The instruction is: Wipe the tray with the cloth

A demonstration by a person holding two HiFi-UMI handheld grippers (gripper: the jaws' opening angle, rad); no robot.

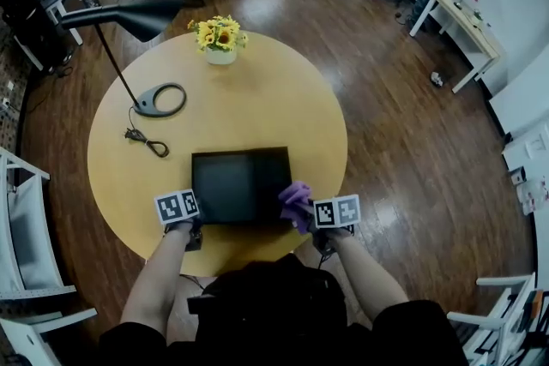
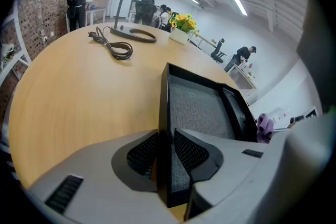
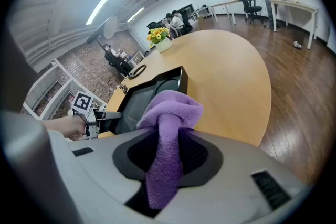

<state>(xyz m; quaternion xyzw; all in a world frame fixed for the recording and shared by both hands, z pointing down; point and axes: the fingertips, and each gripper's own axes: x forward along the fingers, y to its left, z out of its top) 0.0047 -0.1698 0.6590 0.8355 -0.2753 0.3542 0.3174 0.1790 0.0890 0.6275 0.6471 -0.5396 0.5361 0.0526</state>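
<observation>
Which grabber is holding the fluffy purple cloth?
The right gripper: its jaws pinch the fluffy purple cloth; the left gripper clamps the black rectangular tray by its rim.

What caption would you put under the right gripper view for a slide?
Right gripper clamps a purple cloth at the edge of the black tray on a round wooden table.

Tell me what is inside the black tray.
Only its bare grey floor shows inside the tray. The purple cloth, pinched in the right claw, covers the near right corner, so that bit is hidden. The left claw clamps the near left wall.
</observation>
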